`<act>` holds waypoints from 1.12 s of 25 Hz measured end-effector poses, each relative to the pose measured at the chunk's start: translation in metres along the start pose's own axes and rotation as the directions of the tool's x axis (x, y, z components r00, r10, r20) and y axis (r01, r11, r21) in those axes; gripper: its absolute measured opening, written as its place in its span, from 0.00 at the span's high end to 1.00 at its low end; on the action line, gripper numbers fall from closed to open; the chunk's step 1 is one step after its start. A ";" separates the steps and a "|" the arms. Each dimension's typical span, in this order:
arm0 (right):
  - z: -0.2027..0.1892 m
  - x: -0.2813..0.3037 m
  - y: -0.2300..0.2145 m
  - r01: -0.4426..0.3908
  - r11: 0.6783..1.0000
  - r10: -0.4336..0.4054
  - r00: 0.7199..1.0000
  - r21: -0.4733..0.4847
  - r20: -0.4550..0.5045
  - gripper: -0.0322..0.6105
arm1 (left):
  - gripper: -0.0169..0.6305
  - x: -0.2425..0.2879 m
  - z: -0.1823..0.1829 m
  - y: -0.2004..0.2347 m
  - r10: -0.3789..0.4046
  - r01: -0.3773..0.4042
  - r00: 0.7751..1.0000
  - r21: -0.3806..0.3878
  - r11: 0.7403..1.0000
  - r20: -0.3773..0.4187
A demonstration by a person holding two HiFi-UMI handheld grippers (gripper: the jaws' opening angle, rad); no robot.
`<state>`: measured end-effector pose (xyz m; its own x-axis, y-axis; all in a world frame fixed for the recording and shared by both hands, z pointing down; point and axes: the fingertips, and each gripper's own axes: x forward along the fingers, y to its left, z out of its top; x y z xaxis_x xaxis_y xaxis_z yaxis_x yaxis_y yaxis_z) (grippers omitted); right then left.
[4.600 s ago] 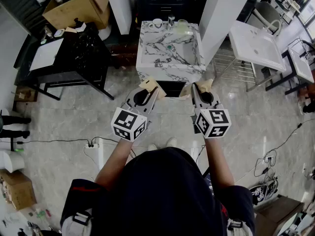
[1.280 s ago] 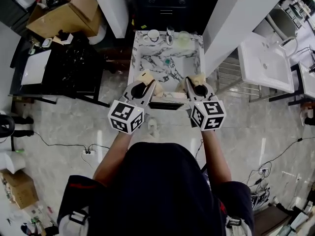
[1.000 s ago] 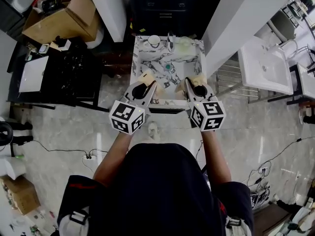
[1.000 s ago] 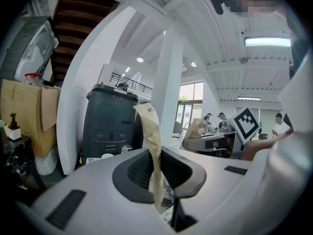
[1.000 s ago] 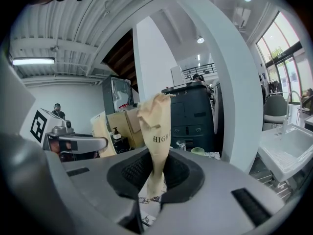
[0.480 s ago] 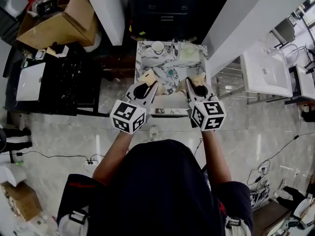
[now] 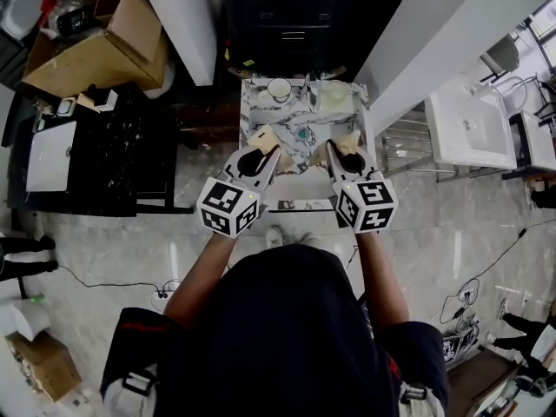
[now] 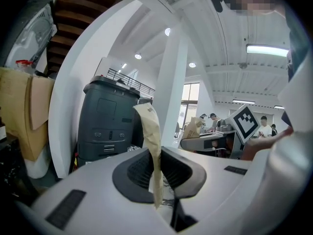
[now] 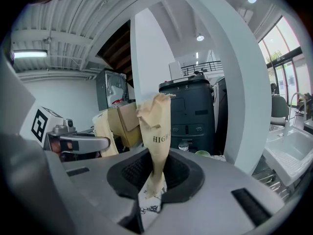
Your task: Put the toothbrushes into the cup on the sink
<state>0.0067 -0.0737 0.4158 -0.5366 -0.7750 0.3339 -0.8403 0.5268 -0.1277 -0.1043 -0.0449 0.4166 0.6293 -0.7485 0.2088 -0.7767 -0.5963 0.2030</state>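
Both grippers have come forward since a few seconds back, from short of the marble sink [image 7: 249, 115] to out over its near half. Now the left gripper [image 7: 263, 146] is hovering over the basin's left side, its jaws nearly together and pinching a tan paper-wrapped toothbrush [image 8: 150, 141] that is sticking up between them. Level with it on the right, the right gripper [image 7: 342, 149] is clamping a second wrapped toothbrush [image 9: 156, 131], printed HIGH. The white cup [image 7: 279, 89] is sitting on the sink's far ledge, left of the faucet [image 7: 304, 82], well apart from both grippers.
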 end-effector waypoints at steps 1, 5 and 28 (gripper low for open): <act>0.000 0.001 -0.002 0.004 1.000 -0.004 1.000 0.002 0.001 0.84 | 0.91 0.002 0.000 0.000 -0.005 0.005 1.000 0.001 1.000 -0.002; 0.000 0.002 -0.014 0.022 1.000 -0.022 1.000 0.009 -0.001 0.84 | 0.91 0.014 -0.001 -0.001 -0.024 0.024 1.000 0.006 1.000 -0.010; 0.004 0.029 -0.098 -0.025 0.998 0.025 1.000 0.056 -0.012 0.84 | 0.91 0.099 -0.003 -0.014 0.015 -0.015 0.997 -0.002 1.000 -0.076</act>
<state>0.0726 -0.1492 0.4346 -0.5567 -0.7571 0.3419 -0.8299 0.5252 -0.1882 -0.0307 -0.1095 0.4374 0.6180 -0.7331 0.2840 -0.7860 -0.5844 0.2018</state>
